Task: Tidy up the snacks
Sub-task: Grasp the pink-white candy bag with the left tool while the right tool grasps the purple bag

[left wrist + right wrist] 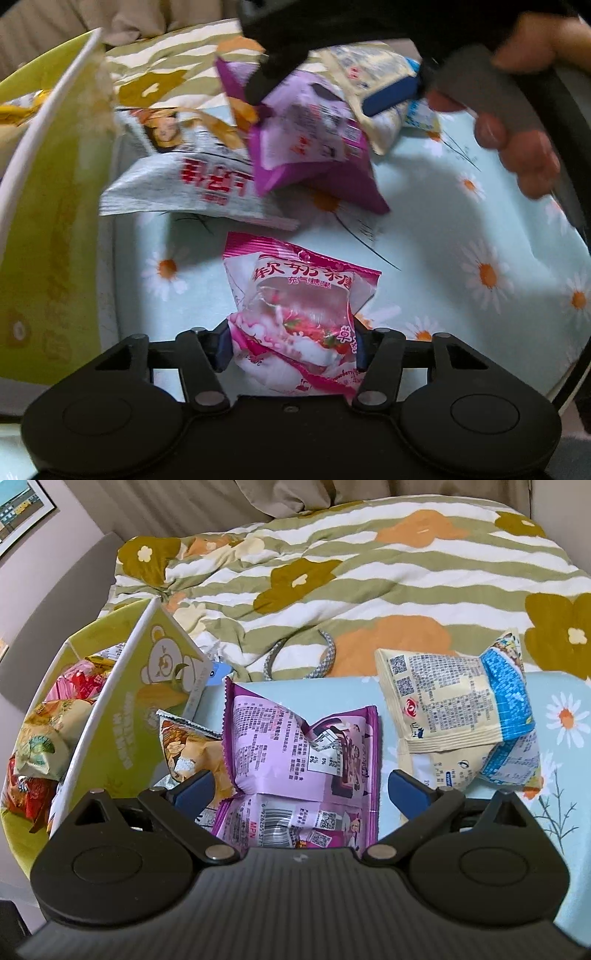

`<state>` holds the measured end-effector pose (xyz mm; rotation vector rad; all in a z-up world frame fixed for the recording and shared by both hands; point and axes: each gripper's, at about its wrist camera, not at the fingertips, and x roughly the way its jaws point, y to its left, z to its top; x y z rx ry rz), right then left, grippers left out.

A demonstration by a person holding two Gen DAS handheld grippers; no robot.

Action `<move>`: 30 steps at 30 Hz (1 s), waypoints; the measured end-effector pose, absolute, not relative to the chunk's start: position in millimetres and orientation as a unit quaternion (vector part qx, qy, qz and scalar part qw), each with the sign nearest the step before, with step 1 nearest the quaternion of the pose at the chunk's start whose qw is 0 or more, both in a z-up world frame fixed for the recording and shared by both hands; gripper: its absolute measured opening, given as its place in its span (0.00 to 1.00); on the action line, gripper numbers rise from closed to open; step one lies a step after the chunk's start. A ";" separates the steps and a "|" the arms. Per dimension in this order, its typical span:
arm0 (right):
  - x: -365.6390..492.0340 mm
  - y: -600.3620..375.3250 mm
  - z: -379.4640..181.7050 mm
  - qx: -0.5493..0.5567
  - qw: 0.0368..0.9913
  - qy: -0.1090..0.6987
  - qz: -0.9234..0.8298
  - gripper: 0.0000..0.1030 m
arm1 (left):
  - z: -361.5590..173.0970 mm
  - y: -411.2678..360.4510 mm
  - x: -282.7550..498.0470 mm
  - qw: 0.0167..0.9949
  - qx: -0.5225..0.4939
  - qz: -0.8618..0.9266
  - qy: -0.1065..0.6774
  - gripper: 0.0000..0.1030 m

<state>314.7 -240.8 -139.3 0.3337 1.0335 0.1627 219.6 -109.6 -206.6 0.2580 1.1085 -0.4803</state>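
Left tool [291,347] clamped on pink packet [299,314]; right tool [300,786] apart, straddling purple packet [295,753]; green box [122,716] close left.

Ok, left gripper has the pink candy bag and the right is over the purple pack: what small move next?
Probably close the right gripper on the purple pack. Its fingers sit open on either side of that pack, which lies on the daisy cloth beside the green box. The left gripper looks shut on the pink candy bag, so it could wait.
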 end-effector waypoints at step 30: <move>316.2 -241.6 -152.1 0.169 0.844 0.503 0.081 0.81 | -183.2 -89.7 212.3 0.842 0.078 -0.168 0.506 0.53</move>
